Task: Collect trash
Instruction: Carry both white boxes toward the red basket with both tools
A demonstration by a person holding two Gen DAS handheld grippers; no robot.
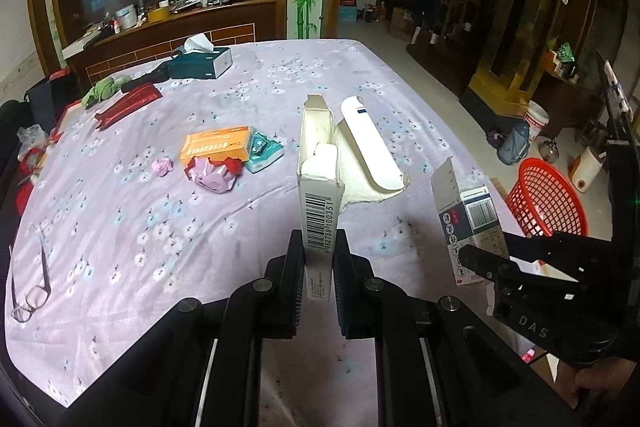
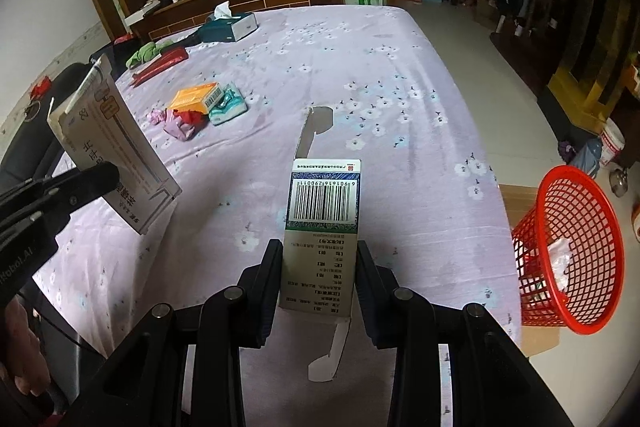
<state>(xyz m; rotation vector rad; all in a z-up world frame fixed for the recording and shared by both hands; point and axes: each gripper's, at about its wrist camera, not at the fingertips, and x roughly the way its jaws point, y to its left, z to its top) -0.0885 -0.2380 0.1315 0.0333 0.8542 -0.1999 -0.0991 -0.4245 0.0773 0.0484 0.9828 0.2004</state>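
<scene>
The left gripper (image 1: 319,259) is clamped on the lower end of a white carton (image 1: 320,183), its top flaps open, held upright above the table (image 1: 120,227). The right gripper (image 2: 319,267) pinches a green-and-white box (image 2: 322,227) the same way, barcode facing the camera and a loose flap hanging below. Both boxes are off the table, side by side near its right edge.

Past that edge, on the floor, stands the red basket (image 2: 568,247); it already holds some crumpled scraps, so part of the job looks done. Neither box is over it yet, and the right one is nearer.

Further out on the table lie an orange box (image 1: 216,145), a teal packet (image 1: 264,151) touching it, a crumpled pink wrapper (image 1: 212,173) just in front, and a small pink scrap (image 1: 162,166) beside that. A flattened white carton (image 1: 370,155) lies just behind the left gripper's box. Those look like what is left to gather. Glasses (image 1: 32,291) and a tissue box (image 1: 200,61) probably stay.
</scene>
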